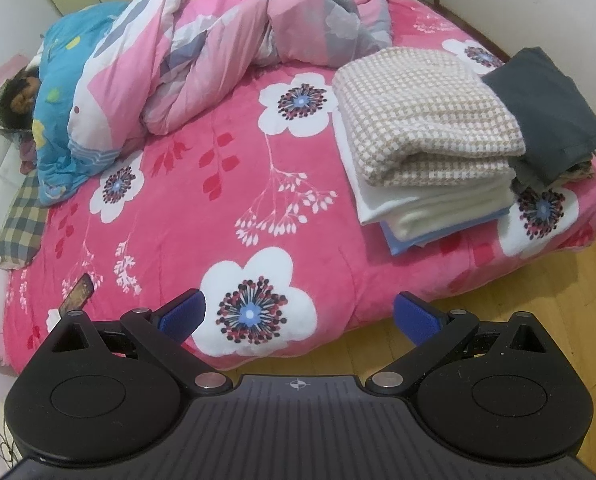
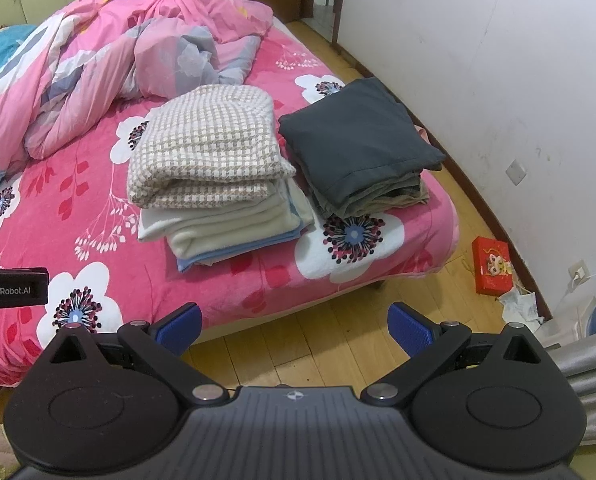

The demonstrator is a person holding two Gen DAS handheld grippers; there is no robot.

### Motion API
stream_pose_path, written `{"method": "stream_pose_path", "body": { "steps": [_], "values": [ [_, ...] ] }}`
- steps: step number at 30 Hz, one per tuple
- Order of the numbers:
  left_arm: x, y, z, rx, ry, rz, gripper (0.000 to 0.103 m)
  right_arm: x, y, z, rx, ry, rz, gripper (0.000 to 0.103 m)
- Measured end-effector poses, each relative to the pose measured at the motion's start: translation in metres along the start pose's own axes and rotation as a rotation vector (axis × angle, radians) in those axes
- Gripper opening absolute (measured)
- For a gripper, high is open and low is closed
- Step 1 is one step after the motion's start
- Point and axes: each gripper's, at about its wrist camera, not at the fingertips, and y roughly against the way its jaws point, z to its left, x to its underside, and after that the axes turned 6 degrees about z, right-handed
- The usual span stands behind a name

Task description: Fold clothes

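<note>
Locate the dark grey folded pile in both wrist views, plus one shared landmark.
Left wrist: dark grey folded pile sits at the far right, on the bed's corner, against the right side of the checked towel stack.
Right wrist: the pile is right of centre, near the bed edge by the white wall.
Shared landmark: checked towel stack, directly left of the pile in both views.

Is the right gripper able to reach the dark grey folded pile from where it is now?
Probably yes. The right gripper is open and holds nothing, the dark grey folded pile lies near the bed's corner, and only bare wooden floor shows between them.
</note>
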Motion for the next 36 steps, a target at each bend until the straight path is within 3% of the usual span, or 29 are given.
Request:
{"method": "stream_pose_path", "body": {
  "steps": [36],
  "values": [
    [-0.005, -0.0033, -0.0014, 0.029, -0.002, 0.011, 0.102, -0.0053, -0.0036, 0.003, 0.002, 0.004, 0.003, 0.102]
  ]
}}
